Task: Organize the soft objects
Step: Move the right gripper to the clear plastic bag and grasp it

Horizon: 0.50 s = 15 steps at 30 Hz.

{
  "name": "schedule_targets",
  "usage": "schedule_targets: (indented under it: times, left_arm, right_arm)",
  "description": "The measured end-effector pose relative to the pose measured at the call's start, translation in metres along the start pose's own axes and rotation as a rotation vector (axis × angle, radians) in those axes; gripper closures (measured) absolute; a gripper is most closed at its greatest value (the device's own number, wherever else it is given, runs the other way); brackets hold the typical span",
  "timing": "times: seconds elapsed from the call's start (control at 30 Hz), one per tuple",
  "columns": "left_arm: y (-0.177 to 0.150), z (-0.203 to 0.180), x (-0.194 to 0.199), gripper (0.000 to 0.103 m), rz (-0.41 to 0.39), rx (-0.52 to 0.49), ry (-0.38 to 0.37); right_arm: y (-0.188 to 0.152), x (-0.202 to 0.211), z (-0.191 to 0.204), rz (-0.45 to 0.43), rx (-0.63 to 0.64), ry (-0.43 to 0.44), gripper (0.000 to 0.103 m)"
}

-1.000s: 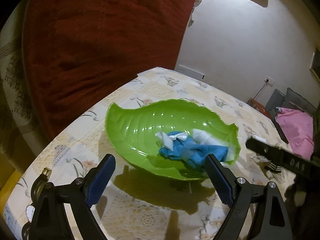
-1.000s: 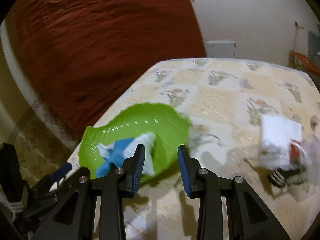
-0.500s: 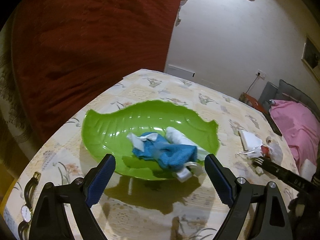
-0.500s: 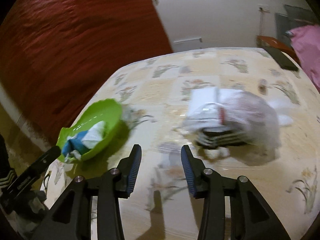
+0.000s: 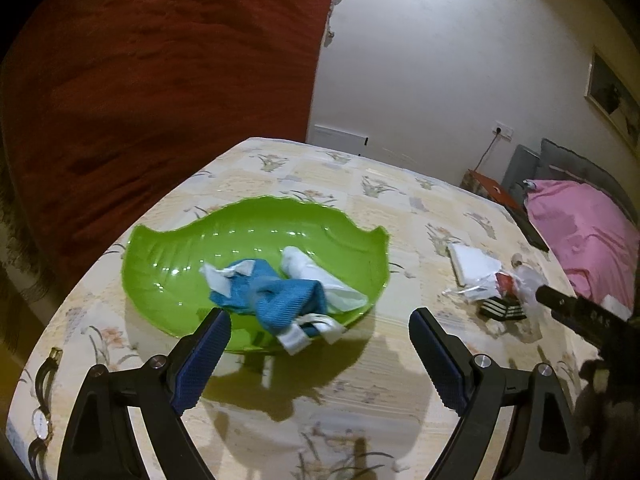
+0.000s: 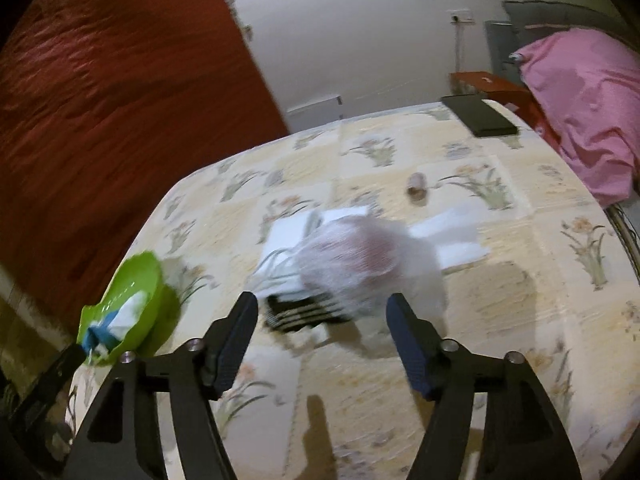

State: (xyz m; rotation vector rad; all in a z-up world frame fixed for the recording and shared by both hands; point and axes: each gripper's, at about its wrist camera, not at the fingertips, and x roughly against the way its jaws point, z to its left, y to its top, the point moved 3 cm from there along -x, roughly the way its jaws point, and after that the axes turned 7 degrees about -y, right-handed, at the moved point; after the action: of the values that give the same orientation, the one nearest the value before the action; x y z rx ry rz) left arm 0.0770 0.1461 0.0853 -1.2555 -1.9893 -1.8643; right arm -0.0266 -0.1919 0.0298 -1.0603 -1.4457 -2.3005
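A green leaf-shaped bowl sits on the floral tablecloth and holds a blue cloth and a white cloth. My left gripper hovers open just in front of the bowl, nothing between its fingers. My right gripper is open above a clear plastic bag with a black-and-white striped item under it and white folded cloth beside it. The bowl appears at the lower left of the right wrist view. The same pile lies to the bowl's right.
A wristwatch lies at the table's near left edge. A dark flat case rests at the far edge, a small round object sits mid-table. Pink fabric lies beyond the right side. A red curtain hangs behind.
My right gripper swung right from the bowl to the plastic bag pile and opened wider. My left gripper drew back slightly from the bowl.
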Motion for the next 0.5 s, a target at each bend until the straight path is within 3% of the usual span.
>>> schedule_targets:
  times: [0.13, 0.5]
  left_arm:
    - [-0.002, -0.010, -0.003, 0.010, 0.011, -0.016, -0.010]
    - [-0.006, -0.036, -0.012, 0.009, 0.042, -0.067, -0.035]
  right_arm:
    - [0.008, -0.012, -0.008, 0.012, -0.010, -0.023, 0.024]
    - [0.016, -0.044, -0.008, 0.071, 0.005, -0.026, 0.022]
